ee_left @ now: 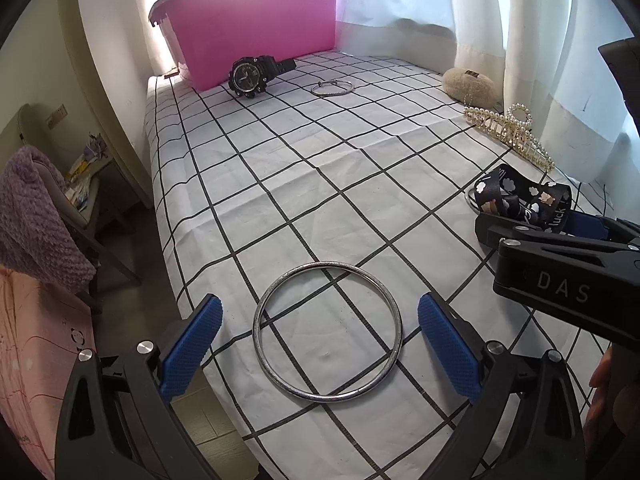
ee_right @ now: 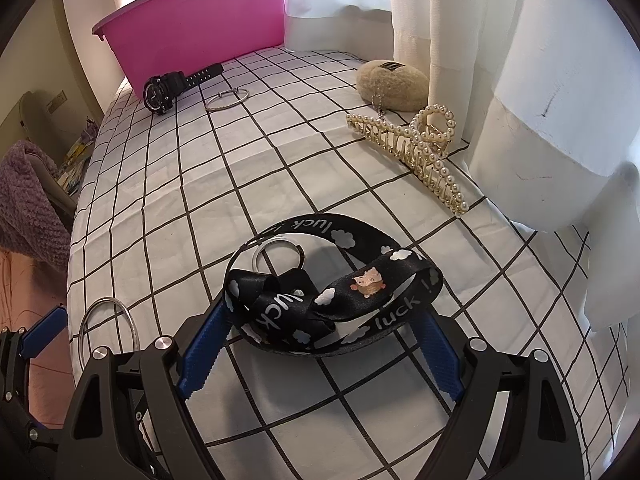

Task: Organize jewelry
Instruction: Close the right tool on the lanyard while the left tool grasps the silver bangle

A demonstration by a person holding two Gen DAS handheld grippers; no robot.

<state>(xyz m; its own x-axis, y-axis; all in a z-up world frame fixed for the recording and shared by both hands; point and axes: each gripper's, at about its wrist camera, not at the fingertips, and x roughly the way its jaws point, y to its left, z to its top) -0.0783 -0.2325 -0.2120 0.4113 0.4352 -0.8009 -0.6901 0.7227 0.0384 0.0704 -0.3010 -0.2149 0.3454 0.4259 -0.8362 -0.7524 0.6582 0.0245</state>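
Left wrist view: the checked tablecloth (ee_left: 360,184) drops off just left of the left gripper (ee_left: 318,344), whose jaws gape wide around a plain silver bangle (ee_left: 327,330) lying flat near that edge, pads not touching it. Right wrist view has the right gripper (ee_right: 320,344) angled down, jaws spread either side of a black "luck" lanyard (ee_right: 336,300) (crumpled, metal ring attached), plenty of bare cloth ahead toward the pink tub (ee_right: 200,32).
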